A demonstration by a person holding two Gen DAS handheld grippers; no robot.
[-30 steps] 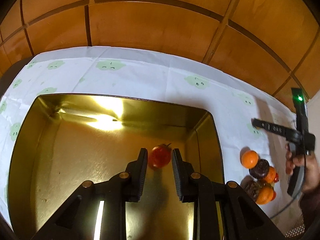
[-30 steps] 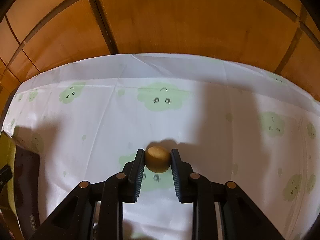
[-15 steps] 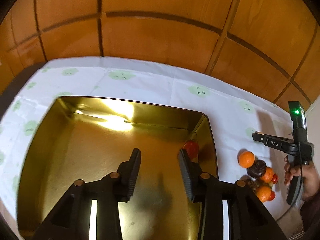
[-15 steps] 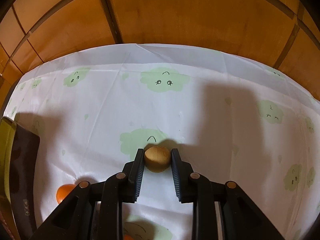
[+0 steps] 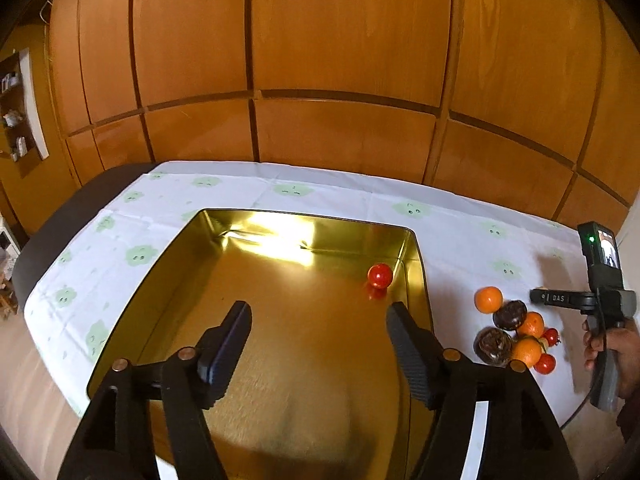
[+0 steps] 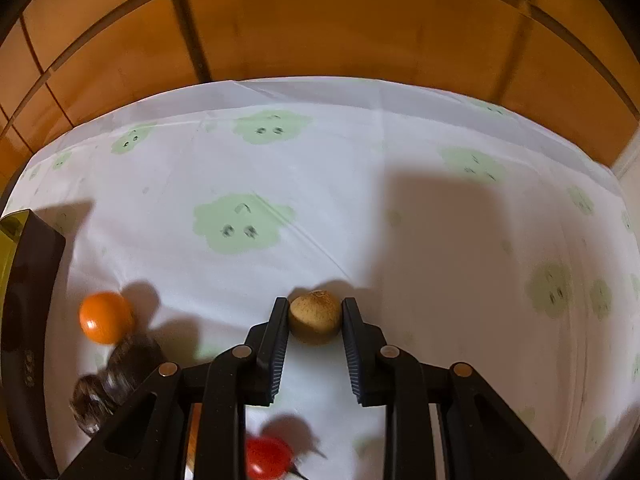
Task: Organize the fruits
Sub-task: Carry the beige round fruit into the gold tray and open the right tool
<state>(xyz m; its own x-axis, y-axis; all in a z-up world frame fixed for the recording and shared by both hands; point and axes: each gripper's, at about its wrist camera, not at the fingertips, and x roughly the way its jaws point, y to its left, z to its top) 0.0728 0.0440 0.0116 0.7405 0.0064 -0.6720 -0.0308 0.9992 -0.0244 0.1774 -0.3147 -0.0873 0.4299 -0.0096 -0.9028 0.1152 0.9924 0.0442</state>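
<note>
On the cloth, tan fruit (image 6: pixel 315 317) clamped in right jaws; left jaws just opened, empty.

Warm, dim light filled both my views, with hard glare burning on the gold tray's (image 5: pixel 224 240) far wall. Fisheye bending curved the wood panels (image 5: pixel 340 60) and blackened the corners. Dark shadows crossed the tablecloth (image 6: pixel 440 220), and the low fruits (image 6: pixel 112 376) were smeared with blur.

One gold tin (image 5: pixel 240 264). Three oranges (image 5: pixel 488 299). Two dark round fruits (image 5: pixel 509 314). Three red tomatoes: one (image 5: pixel 379 275) in the tin, two (image 5: pixel 545 363) in the pile. One tan fruit (image 6: pixel 315 316). Two claws (image 5: pixel 318 346).
</note>
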